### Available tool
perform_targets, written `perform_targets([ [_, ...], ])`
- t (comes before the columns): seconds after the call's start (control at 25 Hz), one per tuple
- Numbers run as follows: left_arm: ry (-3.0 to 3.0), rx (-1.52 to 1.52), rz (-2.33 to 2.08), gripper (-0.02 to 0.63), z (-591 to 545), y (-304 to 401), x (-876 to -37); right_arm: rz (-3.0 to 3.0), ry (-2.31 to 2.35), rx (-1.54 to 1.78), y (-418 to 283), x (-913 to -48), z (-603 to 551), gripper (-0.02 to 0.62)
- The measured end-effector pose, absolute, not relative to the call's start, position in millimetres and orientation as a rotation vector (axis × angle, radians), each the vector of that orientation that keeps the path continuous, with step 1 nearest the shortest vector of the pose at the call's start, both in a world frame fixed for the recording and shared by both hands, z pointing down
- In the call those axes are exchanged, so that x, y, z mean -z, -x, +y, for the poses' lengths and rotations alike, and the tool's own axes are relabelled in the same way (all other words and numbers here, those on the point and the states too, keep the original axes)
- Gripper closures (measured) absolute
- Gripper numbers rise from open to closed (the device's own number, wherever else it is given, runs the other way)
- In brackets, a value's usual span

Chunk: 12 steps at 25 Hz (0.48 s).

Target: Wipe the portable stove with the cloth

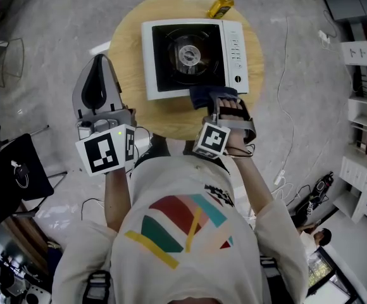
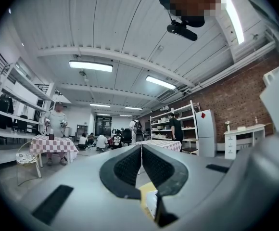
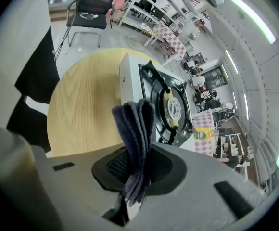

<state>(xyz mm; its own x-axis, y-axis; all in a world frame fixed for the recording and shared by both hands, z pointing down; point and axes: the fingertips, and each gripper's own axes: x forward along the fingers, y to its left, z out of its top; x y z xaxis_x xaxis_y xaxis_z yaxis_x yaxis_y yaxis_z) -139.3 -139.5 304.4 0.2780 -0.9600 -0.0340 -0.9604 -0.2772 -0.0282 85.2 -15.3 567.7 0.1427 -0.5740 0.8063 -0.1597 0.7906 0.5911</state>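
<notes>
- right gripper (image 3: 137,163): jaws clamped on folded dark cloth (image 3: 135,124), a bunch sticking out past the tips
- cloth sits at stove's 6 o'clock edge, just at the white rim; can't tell if it touches
- portable stove (image 1: 171,65): white body, black top, centre of round wooden table (image 1: 130,75), control strip along its 3 o'clock side
- left gripper (image 2: 141,152): jaws together, nothing between them, held up off the table at its 9 o'clock side, pointing out into the room

Risks (judgement):
- cloth held by a narrow pinch only; dragging over the top could pull it out of the jaws
- raised pan supports round the burner (image 1: 188,54) likely to snag the loose folds
- stove not braced, left gripper away from it; a push toward 12 o'clock may slide it into the yellow bottle (image 1: 222,4) at the table's 12–1 o'clock rim, which could tip or go off the edge
- knob (image 1: 237,79) at stove's 4 o'clock corner is near the right gripper; a sideways stroke could bump it
- hard jaw tips could scrape the top if the cloth bunch folds back

Counts:
- stove 1
- burner 1
- cloth 1
- bottle 1
- table 1
- grippers 2, one holding cloth, one empty
</notes>
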Motion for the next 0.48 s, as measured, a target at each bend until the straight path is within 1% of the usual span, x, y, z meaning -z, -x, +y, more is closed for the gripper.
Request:
perform_targets([
  [0.2,2.478,-0.012,1.857,0.598,-143.2,131.8,-304.5,-1.359,-0.632,0.335,-134.8,-569.4,-11.0,0.563],
  [0.48,2.481,-0.007,1.845,0.598,-144.4,120.4,-303.4,-1.364,-0.581,0.397,-142.8,-569.7,-9.0,0.562],
])
